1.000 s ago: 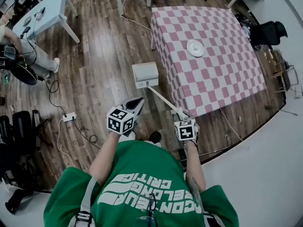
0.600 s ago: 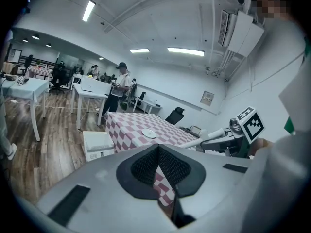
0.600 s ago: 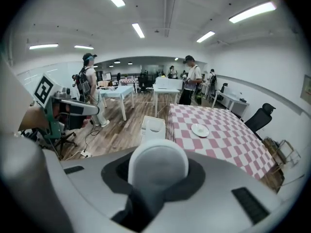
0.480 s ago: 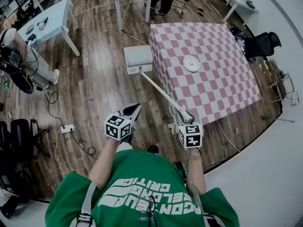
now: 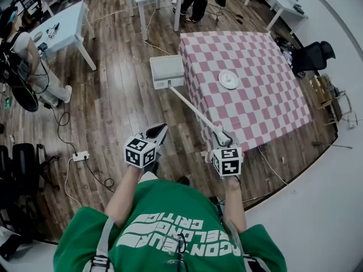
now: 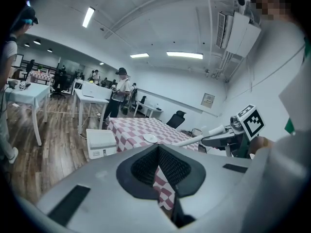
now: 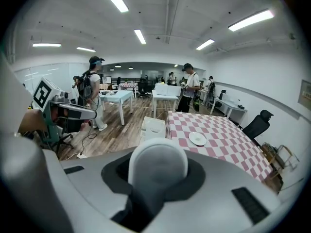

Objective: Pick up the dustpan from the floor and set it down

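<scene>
The dustpan is a white box-shaped pan [image 5: 167, 71] on a long white handle [image 5: 193, 110]. It hangs above the wooden floor beside the corner of the checked table [image 5: 266, 103]. My right gripper [image 5: 219, 137] is shut on the handle's near end, whose rounded tip [image 7: 158, 164] fills the space between the jaws in the right gripper view. The pan [image 7: 154, 126] shows beyond it. My left gripper [image 5: 158, 131] is held to the left of the handle, apart from it, with its pads [image 6: 167, 168] closed together on nothing. The left gripper view shows the pan [image 6: 101, 142] and the right gripper [image 6: 218, 140].
A white plate [image 5: 228, 79] lies on the pink-and-white checked cloth. A pale blue table [image 5: 62, 24] and a person [image 5: 31, 67] are at the left. A power strip [image 5: 80, 156] with cables lies on the floor. A black chair [image 5: 315, 55] stands beyond the table, and other people stand at the far end.
The right gripper has risen with the handle. The pan has come up off the floor and swung farther away, next to the table's corner. The left gripper rose a little.
</scene>
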Motion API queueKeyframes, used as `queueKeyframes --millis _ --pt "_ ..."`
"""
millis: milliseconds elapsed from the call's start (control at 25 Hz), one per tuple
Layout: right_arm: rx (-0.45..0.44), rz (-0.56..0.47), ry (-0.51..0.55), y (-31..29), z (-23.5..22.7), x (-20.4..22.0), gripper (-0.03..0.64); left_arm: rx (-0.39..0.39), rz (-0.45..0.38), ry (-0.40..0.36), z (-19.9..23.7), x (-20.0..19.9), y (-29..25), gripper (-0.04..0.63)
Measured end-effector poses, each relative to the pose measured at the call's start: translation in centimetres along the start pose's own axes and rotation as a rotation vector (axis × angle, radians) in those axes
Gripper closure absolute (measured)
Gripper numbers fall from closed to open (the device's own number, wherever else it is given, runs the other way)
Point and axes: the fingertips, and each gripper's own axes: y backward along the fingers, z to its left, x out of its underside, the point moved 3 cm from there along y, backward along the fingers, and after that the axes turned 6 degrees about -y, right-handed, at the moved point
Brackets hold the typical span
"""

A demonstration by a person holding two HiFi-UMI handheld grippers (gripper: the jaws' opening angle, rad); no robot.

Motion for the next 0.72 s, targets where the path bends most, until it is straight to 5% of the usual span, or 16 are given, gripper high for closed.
queueKeyframes --millis 720 --pt "-0.062 0.108 0.051 0.1 0.6 6.4 0.511 -0.109 0.021 0.078 -3.2 5.5 4.6 0.600"
